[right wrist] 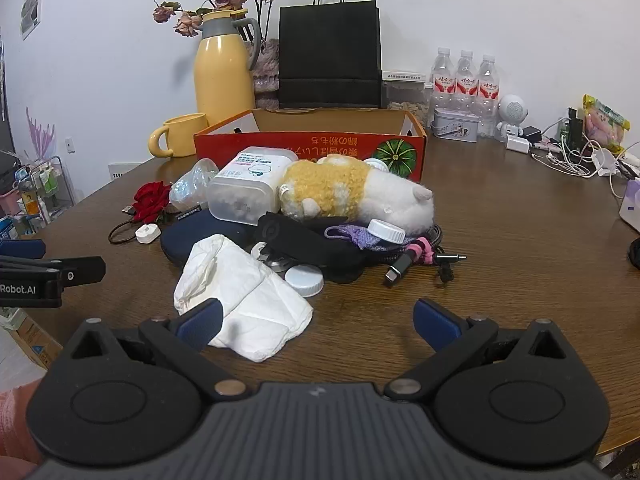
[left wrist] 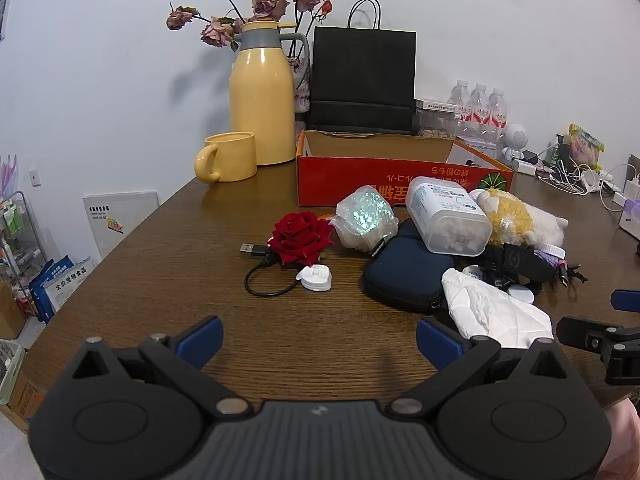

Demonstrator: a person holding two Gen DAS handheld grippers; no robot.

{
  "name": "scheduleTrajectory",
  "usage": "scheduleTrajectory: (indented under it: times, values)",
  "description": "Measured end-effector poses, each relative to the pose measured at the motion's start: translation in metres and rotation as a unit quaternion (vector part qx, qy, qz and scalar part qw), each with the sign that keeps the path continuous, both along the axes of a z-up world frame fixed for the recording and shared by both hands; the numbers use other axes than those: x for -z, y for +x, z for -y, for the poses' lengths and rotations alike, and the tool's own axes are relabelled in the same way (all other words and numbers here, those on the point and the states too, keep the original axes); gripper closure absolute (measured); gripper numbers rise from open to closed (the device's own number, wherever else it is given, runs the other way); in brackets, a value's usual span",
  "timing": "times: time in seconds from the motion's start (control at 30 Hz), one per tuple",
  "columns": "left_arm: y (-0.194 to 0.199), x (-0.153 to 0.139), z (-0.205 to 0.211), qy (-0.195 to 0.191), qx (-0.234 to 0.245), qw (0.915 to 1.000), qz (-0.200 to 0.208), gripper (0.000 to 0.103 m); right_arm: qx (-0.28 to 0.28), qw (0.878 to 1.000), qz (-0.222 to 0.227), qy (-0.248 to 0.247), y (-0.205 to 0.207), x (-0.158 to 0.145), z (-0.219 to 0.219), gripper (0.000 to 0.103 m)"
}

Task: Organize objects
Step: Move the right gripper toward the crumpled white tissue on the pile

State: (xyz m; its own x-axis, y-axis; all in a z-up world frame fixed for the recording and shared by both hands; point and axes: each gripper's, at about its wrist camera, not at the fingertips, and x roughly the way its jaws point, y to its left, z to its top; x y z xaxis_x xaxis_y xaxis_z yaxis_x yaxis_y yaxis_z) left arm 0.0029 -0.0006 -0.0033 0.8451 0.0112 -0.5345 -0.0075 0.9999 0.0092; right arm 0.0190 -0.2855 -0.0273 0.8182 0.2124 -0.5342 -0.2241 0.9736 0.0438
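A pile of loose objects lies on the brown table in front of an open red cardboard box [left wrist: 360, 178] [right wrist: 280, 144]. It holds a red rose [left wrist: 300, 238] [right wrist: 151, 200], a white charger with a black cable [left wrist: 316, 278], a shiny plastic bag [left wrist: 366, 216], a clear cotton-swab box [left wrist: 448, 216] [right wrist: 250, 186], a yellow-white plush toy [left wrist: 512, 216] [right wrist: 352, 194], a dark blue pouch [left wrist: 404, 276] [right wrist: 180, 236], a crumpled white tissue [left wrist: 492, 312] [right wrist: 248, 304] and white caps [right wrist: 304, 280]. My left gripper [left wrist: 320, 340] is open, empty, short of the pile. My right gripper [right wrist: 316, 320] is open, its left finger beside the tissue.
A yellow thermos [left wrist: 262, 96] and yellow mug [left wrist: 228, 156] stand left of the box. A black paper bag [left wrist: 362, 80] stands behind it. Water bottles [right wrist: 464, 80], a tin [right wrist: 456, 124], a small white robot figure [right wrist: 512, 114] and tangled cables [right wrist: 580, 156] sit at the back right.
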Motion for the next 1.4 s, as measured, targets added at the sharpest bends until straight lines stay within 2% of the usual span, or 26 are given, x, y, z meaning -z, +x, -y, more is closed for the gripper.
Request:
scheduleTrajectory:
  times: [0.67, 1.07, 1.4]
  values:
    - [0.007, 0.002, 0.002, 0.014, 0.006, 0.9999, 0.002, 0.0, -0.031, 0.999, -0.009, -0.006, 0.006, 0.003, -0.009, 0.0]
    - [0.015, 0.007, -0.001, 0.008, 0.016, 0.9998, -0.007, 0.0, -0.055, 0.998, -0.012, -0.003, 0.017, 0.006, -0.021, 0.0]
    - [0.021, 0.011, -0.006, 0.002, 0.003, 0.9999, -0.014, 0.0, -0.066, 0.998, -0.017, -0.005, 0.024, 0.009, -0.028, 0.0]
